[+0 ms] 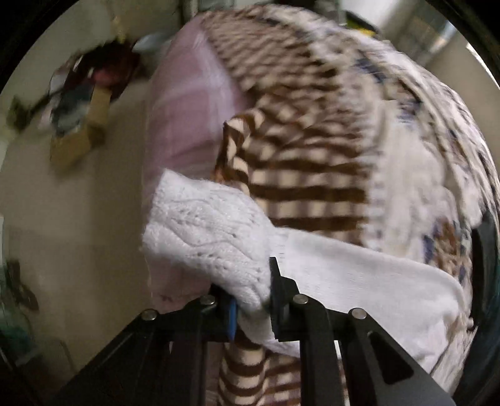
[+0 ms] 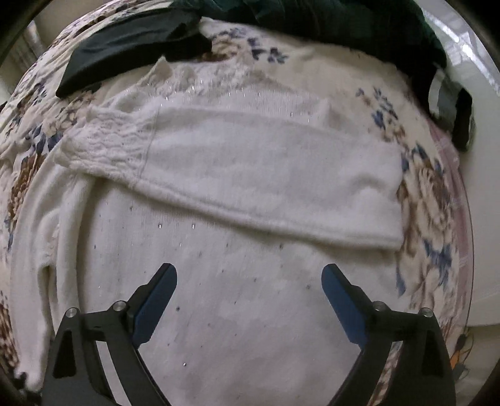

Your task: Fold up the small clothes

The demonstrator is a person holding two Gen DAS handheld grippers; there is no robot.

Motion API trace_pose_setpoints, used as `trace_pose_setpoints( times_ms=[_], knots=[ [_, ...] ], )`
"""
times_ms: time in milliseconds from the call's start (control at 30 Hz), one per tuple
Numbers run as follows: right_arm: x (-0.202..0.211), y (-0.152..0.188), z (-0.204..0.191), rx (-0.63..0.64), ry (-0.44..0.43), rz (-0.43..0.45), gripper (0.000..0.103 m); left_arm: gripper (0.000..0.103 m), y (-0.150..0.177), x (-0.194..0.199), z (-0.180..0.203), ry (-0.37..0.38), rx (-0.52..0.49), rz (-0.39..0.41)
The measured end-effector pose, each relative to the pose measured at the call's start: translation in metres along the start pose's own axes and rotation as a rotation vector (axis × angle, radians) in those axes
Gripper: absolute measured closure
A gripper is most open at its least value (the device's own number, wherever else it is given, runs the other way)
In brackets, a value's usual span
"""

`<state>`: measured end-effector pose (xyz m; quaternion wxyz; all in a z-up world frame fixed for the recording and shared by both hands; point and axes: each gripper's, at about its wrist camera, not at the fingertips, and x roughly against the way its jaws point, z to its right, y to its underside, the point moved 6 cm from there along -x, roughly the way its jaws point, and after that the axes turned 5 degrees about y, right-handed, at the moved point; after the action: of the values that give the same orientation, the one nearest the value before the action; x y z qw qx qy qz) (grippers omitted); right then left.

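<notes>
A white knit sweater lies spread on a floral bedspread, with one sleeve folded across its body. My right gripper is open and empty, just above the sweater's body. In the left wrist view my left gripper is shut on the ribbed cuff of the white sweater's other sleeve and holds it lifted. A brown-and-cream striped blanket lies behind it.
Dark green and black clothes are piled at the far edge of the bed. A black garment lies at the far left. A pink sheet hangs at the bed's side. A cardboard box of clothes stands on the floor.
</notes>
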<state>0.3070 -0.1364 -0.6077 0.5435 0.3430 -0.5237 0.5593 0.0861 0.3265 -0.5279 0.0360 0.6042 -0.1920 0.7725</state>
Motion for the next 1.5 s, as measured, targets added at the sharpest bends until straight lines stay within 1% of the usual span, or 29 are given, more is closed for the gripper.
trace_pose_setpoints(
  times_ms=[100, 133, 167, 267, 333, 367, 433, 500, 567, 600, 700, 733, 767, 800, 867, 900, 933, 1000, 1067, 1100, 1133, 1167, 1200, 1233, 1267, 1333, 1400, 1433, 1500],
  knots=[
    [-0.009, -0.004, 0.005, -0.013, -0.065, -0.037, 0.004, 0.092, -0.008, 0.024, 0.009, 0.007, -0.061, 0.051],
    [-0.011, -0.007, 0.007, -0.025, -0.087, -0.056, 0.004, 0.092, -0.014, 0.037, 0.019, 0.016, -0.091, 0.079],
    [-0.013, -0.009, 0.01, -0.045, -0.11, -0.074, 0.004, 0.092, -0.005, 0.049, 0.03, 0.02, -0.107, 0.095],
    [-0.017, -0.007, 0.025, -0.071, -0.153, -0.09, 0.004, 0.093, -0.009, 0.086, 0.077, 0.078, -0.216, 0.169],
    [-0.02, -0.005, 0.037, -0.081, -0.161, -0.092, 0.004, 0.093, -0.002, 0.112, 0.132, 0.161, -0.324, 0.21],
    [-0.022, -0.003, 0.044, -0.091, -0.167, -0.096, 0.004, 0.093, 0.001, 0.119, 0.149, 0.184, -0.356, 0.22],
    [-0.027, 0.0, 0.062, -0.119, -0.175, -0.109, 0.004, 0.093, 0.021, 0.138, 0.215, 0.285, -0.472, 0.238],
    [-0.033, 0.004, 0.086, -0.171, -0.184, -0.119, 0.004, 0.094, 0.057, 0.153, 0.288, 0.385, -0.619, 0.24],
    [-0.042, 0.007, 0.112, -0.229, -0.191, -0.121, 0.004, 0.093, 0.095, 0.161, 0.34, 0.462, -0.715, 0.211],
    [-0.047, 0.008, 0.124, -0.258, -0.189, -0.126, 0.004, 0.093, 0.132, 0.163, 0.379, 0.523, -0.785, 0.181],
    [-0.064, 0.012, 0.167, -0.355, -0.177, -0.143, 0.004, 0.093, 0.215, 0.166, 0.443, 0.619, -0.944, 0.122],
    [-0.068, 0.014, 0.181, -0.377, -0.165, -0.144, 0.004, 0.093, 0.256, 0.162, 0.466, 0.642, -1.028, 0.099],
    [-0.072, 0.015, 0.195, -0.397, -0.153, -0.144, 0.004, 0.093, 0.285, 0.159, 0.481, 0.657, -1.081, 0.07],
    [-0.076, 0.017, 0.209, -0.417, -0.14, -0.148, 0.004, 0.093, 0.33, 0.15, 0.497, 0.671, -1.164, 0.012],
    [-0.086, 0.021, 0.238, -0.449, -0.119, -0.157, 0.004, 0.093, 0.39, 0.134, 0.511, 0.662, -1.283, -0.057],
    [-0.089, 0.023, 0.248, -0.457, -0.111, -0.162, 0.004, 0.093, 0.407, 0.128, 0.513, 0.655, -1.322, -0.081],
    [-0.092, 0.026, 0.258, -0.467, -0.104, -0.168, 0.004, 0.093, 0.439, 0.115, 0.512, 0.637, -1.388, -0.117],
    [-0.099, 0.032, 0.278, -0.49, -0.099, -0.181, 0.004, 0.091, 0.487, 0.103, 0.503, 0.606, -1.499, -0.193],
    [-0.102, 0.036, 0.293, -0.514, -0.108, -0.192, 0.004, 0.089, 0.512, 0.092, 0.495, 0.586, -1.561, -0.27],
    [-0.102, 0.037, 0.299, -0.526, -0.115, -0.194, 0.004, 0.079, 0.522, 0.088, 0.489, 0.596, -1.592, -0.309],
    [-0.102, 0.038, 0.303, -0.534, -0.123, -0.192, 0.004, 0.06, 0.522, 0.09, 0.486, 0.599, -1.599, -0.322],
    [-0.1, 0.037, 0.309, -0.541, -0.134, -0.188, 0.004, 0.048, 0.521, 0.092, 0.482, 0.607, -1.592, -0.339],
    [-0.097, 0.035, 0.313, -0.55, -0.147, -0.183, 0.004, 0.029, 0.512, 0.094, 0.479, 0.623, -1.565, -0.359],
    [-0.095, 0.033, 0.317, -0.56, -0.161, -0.179, 0.004, 0.026, 0.492, 0.098, 0.475, 0.647, -1.518, -0.36],
    [-0.092, 0.03, 0.321, -0.572, -0.189, -0.173, 0.004, 0.026, 0.471, 0.098, 0.472, 0.652, -1.488, -0.347],
    [-0.086, 0.021, 0.324, -0.593, -0.241, -0.17, 0.004, 0.026, 0.421, 0.094, 0.465, 0.622, -1.414, -0.297],
    [-0.078, 0.005, 0.317, -0.615, -0.338, -0.144, 0.004, 0.025, 0.373, 0.081, 0.459, 0.574, -1.352, -0.248],
    [-0.076, -0.004, 0.313, -0.618, -0.376, -0.137, 0.004, 0.025, 0.332, 0.069, 0.454, 0.513, -1.309, -0.193],
    [-0.081, -0.025, 0.301, -0.618, -0.448, -0.13, 0.004, 0.025, 0.281, 0.042, 0.446, 0.395, -1.274, -0.114]
  ],
)
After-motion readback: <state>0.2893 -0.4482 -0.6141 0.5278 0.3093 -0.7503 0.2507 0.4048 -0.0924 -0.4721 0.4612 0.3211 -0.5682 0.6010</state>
